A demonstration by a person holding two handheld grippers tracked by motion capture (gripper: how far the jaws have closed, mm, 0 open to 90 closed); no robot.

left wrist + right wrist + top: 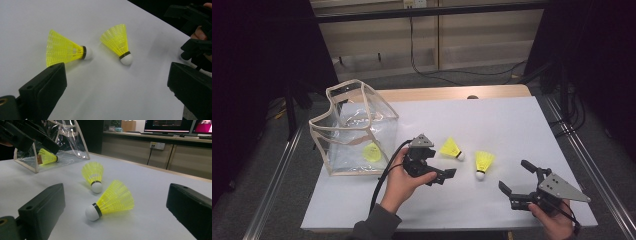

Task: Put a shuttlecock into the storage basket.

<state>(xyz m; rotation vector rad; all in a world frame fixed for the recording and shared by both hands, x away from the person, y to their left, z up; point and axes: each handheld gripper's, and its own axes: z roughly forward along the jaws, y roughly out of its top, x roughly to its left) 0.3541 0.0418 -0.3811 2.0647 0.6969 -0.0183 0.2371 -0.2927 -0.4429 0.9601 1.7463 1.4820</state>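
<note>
Two yellow plastic shuttlecocks with white cork tips, one [451, 148] just left of the other [483, 163], lie mid-frame on the white bench [512, 125], between both tools. Left tool [443, 176] and right tool [516, 177] both have jaws apart, holding nothing. A third shuttlecock [372, 151] sits inside the clear plastic bag [337, 135] at left.

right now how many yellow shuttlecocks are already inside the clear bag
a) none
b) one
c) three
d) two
b) one shuttlecock lies inside the clear bag, while the other two shuttlecocks lie on the white table between the open left gripper and the open right gripper.
</note>
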